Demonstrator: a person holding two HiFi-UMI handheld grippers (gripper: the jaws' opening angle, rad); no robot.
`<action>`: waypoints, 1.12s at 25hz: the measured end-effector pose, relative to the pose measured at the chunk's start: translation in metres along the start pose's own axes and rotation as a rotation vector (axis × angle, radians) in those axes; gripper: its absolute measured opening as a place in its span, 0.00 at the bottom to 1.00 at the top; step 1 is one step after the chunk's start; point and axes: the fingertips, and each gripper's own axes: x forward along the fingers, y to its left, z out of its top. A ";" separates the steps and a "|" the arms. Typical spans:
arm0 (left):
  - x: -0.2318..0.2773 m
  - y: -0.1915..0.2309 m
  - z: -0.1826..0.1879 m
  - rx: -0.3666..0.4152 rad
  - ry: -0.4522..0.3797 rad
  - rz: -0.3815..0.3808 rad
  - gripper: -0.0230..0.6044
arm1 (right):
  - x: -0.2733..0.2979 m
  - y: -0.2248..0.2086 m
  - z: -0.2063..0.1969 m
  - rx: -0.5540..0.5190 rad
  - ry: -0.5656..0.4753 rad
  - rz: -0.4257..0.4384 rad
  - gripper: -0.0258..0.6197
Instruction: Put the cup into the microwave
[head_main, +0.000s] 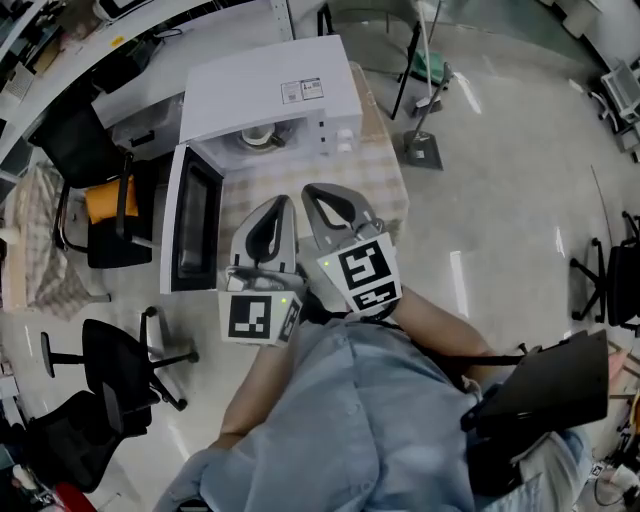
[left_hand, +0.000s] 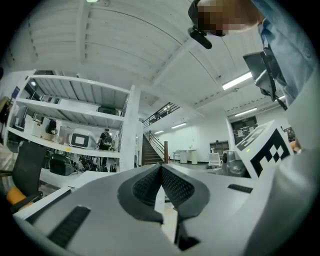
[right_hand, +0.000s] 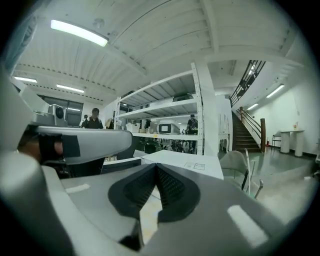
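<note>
Pale round cup (head_main: 262, 136) stands inside the open white microwave (head_main: 270, 85), ahead of my two closed, empty grippers, left gripper (head_main: 284, 203) and right gripper (head_main: 310, 192); the left seems slightly nearer.

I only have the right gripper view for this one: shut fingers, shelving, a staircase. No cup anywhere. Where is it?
Observer: The head view shows the cup already inside the microwave.
Operator: Is the door closed?
Observer: No, the door is swung wide open.
Operator: And the left gripper?
Observer: The left gripper is shut with nothing between its fingers, held right beside the right gripper.
</note>
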 end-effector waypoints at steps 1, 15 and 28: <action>-0.002 -0.004 0.002 0.009 0.001 -0.006 0.04 | -0.004 0.001 0.004 -0.005 -0.009 0.001 0.04; -0.023 -0.022 -0.009 0.016 0.058 0.033 0.04 | -0.033 0.006 -0.009 0.034 -0.021 0.014 0.04; -0.022 -0.028 -0.004 0.028 0.056 0.025 0.04 | -0.040 0.002 -0.008 0.050 -0.032 0.015 0.04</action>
